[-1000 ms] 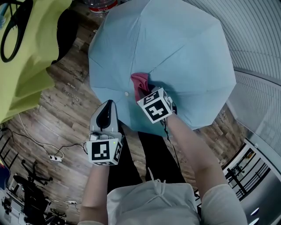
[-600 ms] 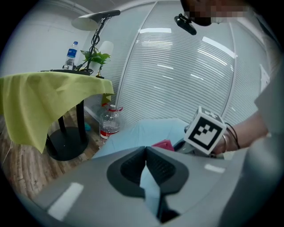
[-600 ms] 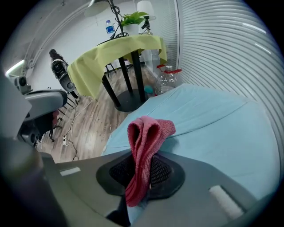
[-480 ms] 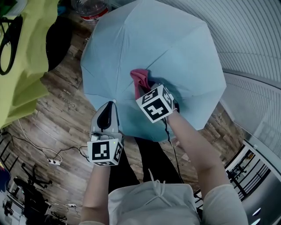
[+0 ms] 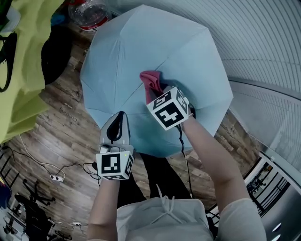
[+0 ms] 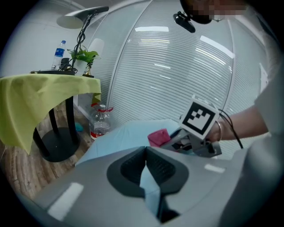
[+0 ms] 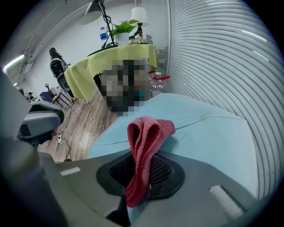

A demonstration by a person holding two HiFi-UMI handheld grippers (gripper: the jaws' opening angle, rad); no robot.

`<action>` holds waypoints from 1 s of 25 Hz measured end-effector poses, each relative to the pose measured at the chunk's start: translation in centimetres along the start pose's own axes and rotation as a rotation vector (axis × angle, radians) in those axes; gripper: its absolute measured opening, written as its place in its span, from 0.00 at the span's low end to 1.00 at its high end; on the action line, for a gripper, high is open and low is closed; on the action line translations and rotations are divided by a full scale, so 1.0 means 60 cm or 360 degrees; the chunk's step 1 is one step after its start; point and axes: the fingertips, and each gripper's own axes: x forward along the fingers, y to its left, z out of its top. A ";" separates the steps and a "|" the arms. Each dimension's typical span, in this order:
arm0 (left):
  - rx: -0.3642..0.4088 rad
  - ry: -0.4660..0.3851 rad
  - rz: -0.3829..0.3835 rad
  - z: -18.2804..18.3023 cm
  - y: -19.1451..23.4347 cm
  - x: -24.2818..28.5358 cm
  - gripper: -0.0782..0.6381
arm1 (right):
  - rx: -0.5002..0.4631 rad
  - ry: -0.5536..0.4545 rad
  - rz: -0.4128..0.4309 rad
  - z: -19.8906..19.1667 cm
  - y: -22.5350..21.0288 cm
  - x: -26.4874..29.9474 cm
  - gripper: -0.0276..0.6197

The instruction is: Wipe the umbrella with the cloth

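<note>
An open light-blue umbrella (image 5: pixel 155 52) fills the middle of the head view, canopy up. My right gripper (image 5: pixel 157 93) is shut on a folded red cloth (image 5: pixel 150 82) that lies against the canopy near its centre; in the right gripper view the red cloth (image 7: pixel 143 150) sticks up between the jaws over the umbrella (image 7: pixel 208 133). My left gripper (image 5: pixel 117 123) is at the canopy's near edge, shut on the umbrella fabric (image 6: pixel 148 181). The left gripper view also shows the cloth (image 6: pixel 158 137) and the right gripper behind it.
A table under a yellow-green cover (image 5: pixel 21 70) stands at the left with a dark round base (image 6: pixel 55 144). A plastic bottle (image 5: pixel 87 14) sits beyond the umbrella. Cables and a power strip (image 5: pixel 55 177) lie on the wood floor. A ribbed white wall (image 5: pixel 263 42) curves along the right.
The umbrella has shifted left and slightly down in the head view. The right gripper with the cloth stays near the canopy's centre; the left gripper has dropped a little.
</note>
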 end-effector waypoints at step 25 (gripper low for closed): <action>0.0118 -0.0052 -0.0070 0.067 -0.101 0.128 0.12 | 0.0064 -0.0096 -0.0090 0.018 -0.240 -0.062 0.13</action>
